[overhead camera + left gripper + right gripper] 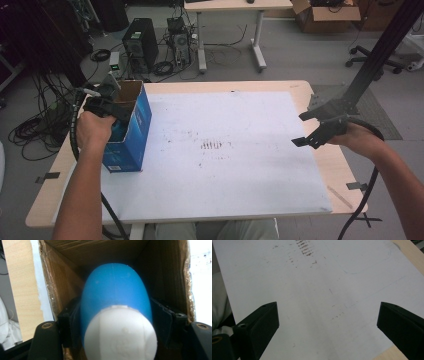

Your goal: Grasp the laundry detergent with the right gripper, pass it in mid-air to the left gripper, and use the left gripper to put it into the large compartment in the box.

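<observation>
An open blue cardboard box [132,131] stands at the left edge of the white mat [235,180]. My left gripper [111,111] reaches down into its mouth. In the left gripper view the brown box walls [62,277] surround a blue bottle [113,290] with a white cap [120,337]. The left gripper [116,315] has a pad against each side of the bottle. My right gripper [300,129] hovers open over the mat's right edge. Nothing lies between its jaws in the right gripper view [328,315], just bare mat.
The wooden table [330,165] shows around the mat, with smudged marks [211,145] near the mat's middle. A black frame post [380,50] rises at the right. On the floor behind stand a computer tower [140,42], cables and another desk.
</observation>
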`<move>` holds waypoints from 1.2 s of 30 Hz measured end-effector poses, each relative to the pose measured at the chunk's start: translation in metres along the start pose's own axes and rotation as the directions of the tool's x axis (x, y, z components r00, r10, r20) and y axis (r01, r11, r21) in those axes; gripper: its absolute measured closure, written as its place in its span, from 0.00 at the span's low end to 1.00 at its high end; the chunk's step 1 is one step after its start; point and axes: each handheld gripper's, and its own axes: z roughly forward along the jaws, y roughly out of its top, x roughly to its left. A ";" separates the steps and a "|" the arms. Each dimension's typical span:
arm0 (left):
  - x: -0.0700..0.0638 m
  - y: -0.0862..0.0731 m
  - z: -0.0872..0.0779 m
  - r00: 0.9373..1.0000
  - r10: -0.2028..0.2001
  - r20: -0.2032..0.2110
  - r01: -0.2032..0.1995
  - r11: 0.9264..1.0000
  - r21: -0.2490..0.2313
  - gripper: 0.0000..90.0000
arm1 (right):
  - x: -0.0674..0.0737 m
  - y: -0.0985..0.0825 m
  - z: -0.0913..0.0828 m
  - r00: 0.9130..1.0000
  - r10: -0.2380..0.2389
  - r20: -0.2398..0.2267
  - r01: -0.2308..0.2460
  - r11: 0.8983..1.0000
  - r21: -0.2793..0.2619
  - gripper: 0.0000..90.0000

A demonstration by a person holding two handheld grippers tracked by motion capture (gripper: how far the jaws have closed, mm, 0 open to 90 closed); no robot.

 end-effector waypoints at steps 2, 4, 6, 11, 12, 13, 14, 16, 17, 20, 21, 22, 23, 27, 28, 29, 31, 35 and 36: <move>0.000 0.000 0.000 1.000 -0.001 0.003 0.001 1.000 0.000 0.34 | 0.000 0.000 0.000 1.000 0.001 0.000 -0.001 1.000 0.000 0.04; 0.000 0.000 0.000 1.000 -0.002 0.008 0.002 1.000 0.000 0.33 | 0.001 0.000 -0.001 1.000 -0.001 0.000 0.001 1.000 0.000 0.04; -0.001 0.000 -0.001 1.000 0.000 0.005 0.000 1.000 0.001 0.32 | 0.001 -0.001 -0.001 1.000 0.001 0.001 -0.001 1.000 0.001 0.04; 0.000 0.000 -0.006 1.000 -0.003 -0.006 0.003 1.000 -0.012 0.29 | 0.001 -0.001 -0.002 1.000 0.002 0.002 -0.002 1.000 0.002 0.04; 0.001 0.000 -0.008 1.000 -0.003 -0.005 0.003 1.000 -0.015 0.29 | 0.001 -0.001 -0.002 1.000 0.002 0.002 -0.002 1.000 0.002 0.04; 0.001 0.000 -0.010 1.000 -0.003 -0.003 0.003 1.000 -0.018 0.29 | 0.002 -0.001 -0.002 1.000 0.002 0.002 -0.002 1.000 0.002 0.04; 0.002 0.000 -0.012 1.000 -0.005 -0.002 0.005 1.000 -0.025 0.29 | 0.002 -0.001 -0.002 1.000 0.001 0.002 -0.001 1.000 0.001 0.04; 0.002 0.000 -0.017 1.000 -0.003 -0.009 0.002 0.999 -0.033 0.24 | 0.002 0.000 -0.002 1.000 0.000 0.002 0.000 1.000 0.001 0.04; 0.002 0.001 -0.021 1.000 0.004 -0.010 -0.004 0.999 -0.041 0.22 | 0.002 0.000 -0.002 1.000 0.001 0.002 -0.001 1.000 0.000 0.04; 0.002 0.002 -0.034 1.000 0.018 0.002 -0.018 0.998 -0.056 0.21 | 0.002 0.000 -0.003 1.000 0.001 0.001 -0.001 1.000 0.005 0.04; 0.002 0.002 -0.040 0.999 0.034 -0.003 -0.034 0.997 -0.063 0.20 | 0.002 0.000 -0.003 1.000 0.002 0.001 -0.002 1.000 0.004 0.04; 0.001 0.003 -0.046 0.999 0.046 -0.009 -0.047 0.996 -0.072 0.20 | 0.002 0.000 -0.004 1.000 0.001 0.003 -0.001 1.000 0.002 0.04; 0.000 0.003 -0.050 0.999 0.051 -0.008 -0.052 0.995 -0.080 0.20 | 0.002 0.001 -0.005 1.000 0.001 0.004 -0.001 1.000 0.000 0.04; -0.004 0.005 -0.066 0.997 0.078 -0.010 -0.079 0.992 -0.099 0.18 | 0.003 0.002 -0.007 1.000 -0.002 0.006 0.002 1.000 -0.004 0.04; -0.006 0.005 -0.070 0.996 0.083 -0.009 -0.084 0.991 -0.104 0.17 | 0.003 0.002 -0.007 1.000 -0.002 0.006 0.003 1.000 -0.004 0.04; -0.008 0.006 -0.074 0.996 0.088 -0.007 -0.088 0.990 -0.110 0.16 | 0.004 0.002 -0.007 1.000 -0.003 0.006 0.003 1.000 -0.005 0.04; -0.012 0.007 -0.081 0.995 0.099 -0.001 -0.098 0.988 -0.120 0.15 | 0.004 0.003 -0.009 1.000 -0.004 0.009 0.004 1.000 -0.005 0.04; -0.022 0.008 -0.095 0.990 0.140 0.009 -0.137 0.980 -0.141 0.13 | 0.006 0.004 -0.012 1.000 -0.007 0.014 0.007 1.000 -0.009 0.04; -0.025 0.008 -0.098 0.989 0.147 0.009 -0.144 0.978 -0.150 0.13 | 0.006 0.004 -0.013 1.000 -0.006 0.015 0.006 1.000 -0.008 0.04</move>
